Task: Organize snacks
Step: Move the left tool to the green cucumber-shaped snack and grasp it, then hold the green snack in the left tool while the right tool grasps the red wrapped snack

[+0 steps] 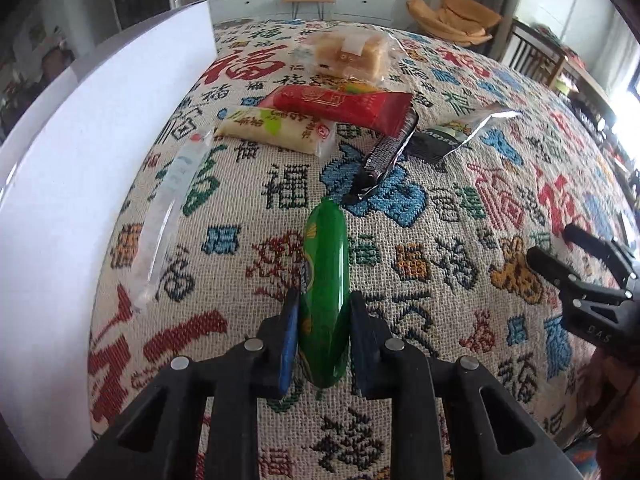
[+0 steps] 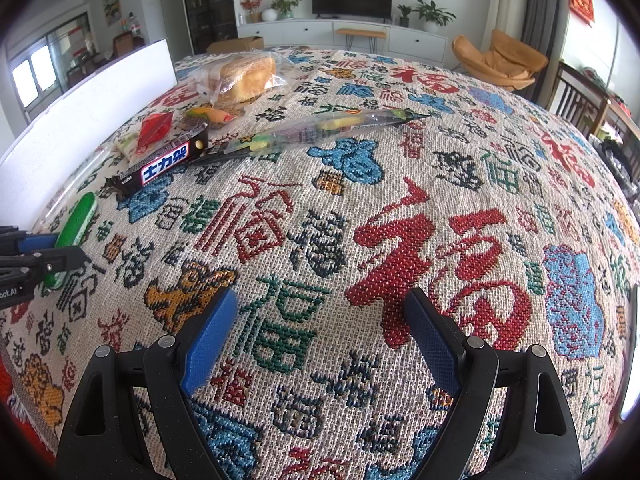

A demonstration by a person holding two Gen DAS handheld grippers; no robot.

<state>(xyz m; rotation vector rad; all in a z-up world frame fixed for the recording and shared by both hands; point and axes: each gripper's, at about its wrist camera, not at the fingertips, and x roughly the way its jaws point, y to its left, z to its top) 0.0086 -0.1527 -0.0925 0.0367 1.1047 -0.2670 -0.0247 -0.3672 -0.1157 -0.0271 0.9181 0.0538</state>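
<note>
Looking down its own fingers, the left wrist view shows the left gripper (image 1: 324, 332) closed tight on the near end of a green snack packet (image 1: 323, 276), whose far end points away over the patterned tablecloth (image 1: 440, 208). Beyond it lie a dark chocolate bar (image 1: 382, 160), a red packet (image 1: 344, 106), a pale yellow packet (image 1: 276, 128), a bagged bread (image 1: 348, 56) and a silver-edged dark packet (image 1: 452, 138). A clear wrapper (image 1: 168, 216) lies beside the white board (image 1: 80, 160) at left. The right gripper (image 1: 560, 256) shows at the right edge.

The right wrist view shows the right gripper (image 2: 320, 320) spread wide over bare cloth, holding nothing. Only here is the bar's (image 2: 160, 168) white lettering readable, and the silver-edged packet (image 2: 320, 128) appears long and see-through. The left gripper (image 2: 60, 248) pinches the green packet (image 2: 76, 224) at far left.
</note>
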